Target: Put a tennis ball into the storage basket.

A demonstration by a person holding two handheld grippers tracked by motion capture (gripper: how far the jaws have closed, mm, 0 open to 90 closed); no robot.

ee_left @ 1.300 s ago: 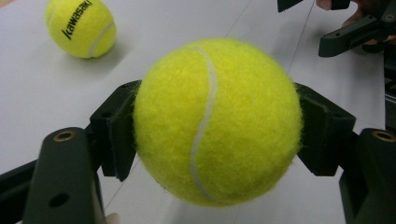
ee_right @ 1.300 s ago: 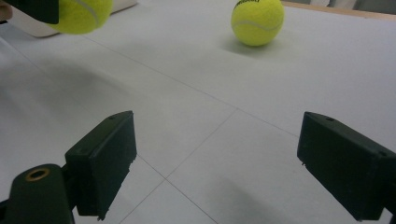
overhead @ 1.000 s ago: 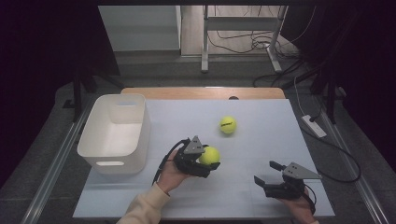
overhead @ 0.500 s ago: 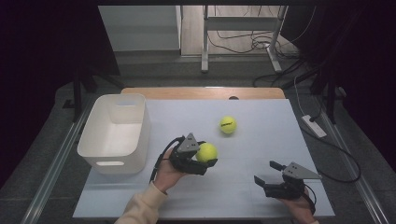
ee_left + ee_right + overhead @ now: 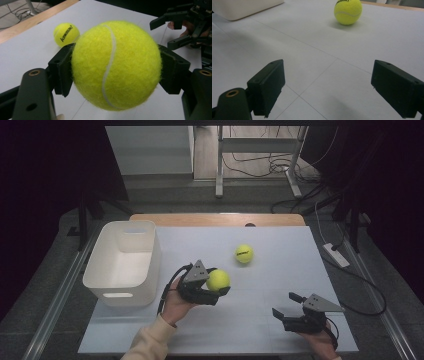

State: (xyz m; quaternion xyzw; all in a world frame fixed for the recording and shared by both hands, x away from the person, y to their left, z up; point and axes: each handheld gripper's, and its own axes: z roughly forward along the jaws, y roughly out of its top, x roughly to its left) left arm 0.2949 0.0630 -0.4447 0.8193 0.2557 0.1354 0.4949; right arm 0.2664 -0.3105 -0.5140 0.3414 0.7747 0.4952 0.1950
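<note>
The tennis ball (image 5: 218, 280) sits clamped between the left gripper's (image 5: 220, 287) jaws, lifted just above the table (image 5: 280, 235) near its middle. At its 2 o'clock a second ball (image 5: 244, 253) rests; at 9 o'clock stands the white bin (image 5: 125, 262). The right gripper (image 5: 285, 307), at 4 o'clock, is spread wide, holding nothing.

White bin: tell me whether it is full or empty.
Empty, as far as shows: the white bin shows bare inside walls and floor; one tennis ball sits in the left gripper.
</note>
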